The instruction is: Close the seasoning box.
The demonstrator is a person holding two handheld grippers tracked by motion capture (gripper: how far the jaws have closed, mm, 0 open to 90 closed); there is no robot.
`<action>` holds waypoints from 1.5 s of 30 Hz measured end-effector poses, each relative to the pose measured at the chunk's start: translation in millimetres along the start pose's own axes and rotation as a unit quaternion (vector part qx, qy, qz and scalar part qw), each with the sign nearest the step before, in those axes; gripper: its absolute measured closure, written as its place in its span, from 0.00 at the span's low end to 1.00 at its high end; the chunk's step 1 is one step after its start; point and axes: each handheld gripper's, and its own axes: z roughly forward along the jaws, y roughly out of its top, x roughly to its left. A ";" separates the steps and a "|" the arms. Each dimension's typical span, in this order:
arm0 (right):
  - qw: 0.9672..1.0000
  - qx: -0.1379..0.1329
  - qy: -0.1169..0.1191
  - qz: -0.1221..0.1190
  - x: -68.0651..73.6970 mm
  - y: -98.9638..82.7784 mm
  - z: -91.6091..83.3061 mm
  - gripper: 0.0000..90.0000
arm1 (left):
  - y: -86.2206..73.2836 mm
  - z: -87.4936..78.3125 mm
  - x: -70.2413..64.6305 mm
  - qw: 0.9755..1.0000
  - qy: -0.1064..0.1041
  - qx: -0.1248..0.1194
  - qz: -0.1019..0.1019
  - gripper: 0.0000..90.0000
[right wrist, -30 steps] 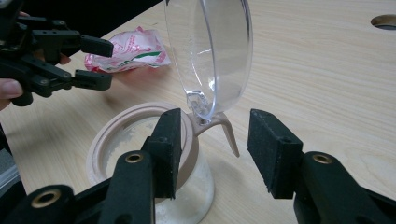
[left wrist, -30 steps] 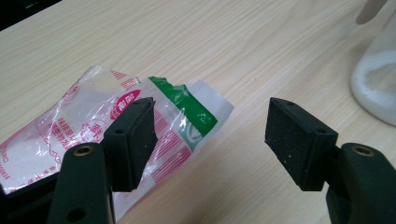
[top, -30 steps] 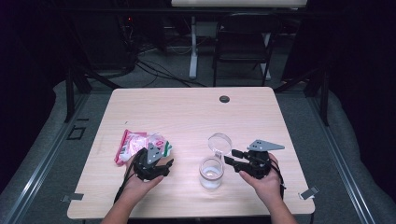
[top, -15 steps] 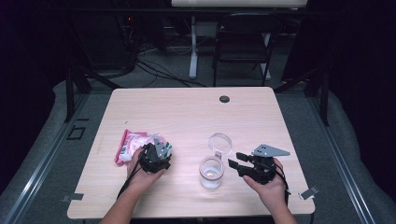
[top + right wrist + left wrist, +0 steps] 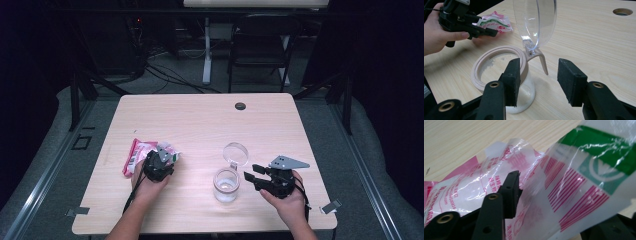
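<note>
Two grippers share the work: the left gripper, jaws just closing, pinches the packet at nine o'clock, while the right gripper waits apart beside the open jar, likely for pouring.

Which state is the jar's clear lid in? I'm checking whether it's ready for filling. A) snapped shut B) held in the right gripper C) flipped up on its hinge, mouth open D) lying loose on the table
C: the clear lid stands upright on its hinge above the open mouth of the jar; the right gripper holds nothing.
</note>
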 end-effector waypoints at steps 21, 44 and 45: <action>1.000 -0.003 0.000 0.007 -1.6 -1.4 -2.4 0.58 | -5.5 -4.2 23.3 0.997 -0.030 -0.013 -0.070 0.88; 1.000 -0.002 -0.002 0.004 -2.0 -1.8 -1.6 0.58 | -6.6 -10.9 34.3 0.993 -0.040 -0.027 -0.110 1.00; 1.000 -0.002 -0.002 0.004 -1.9 -1.8 -1.6 0.58 | -6.7 -10.8 34.8 0.992 -0.043 -0.028 -0.115 1.00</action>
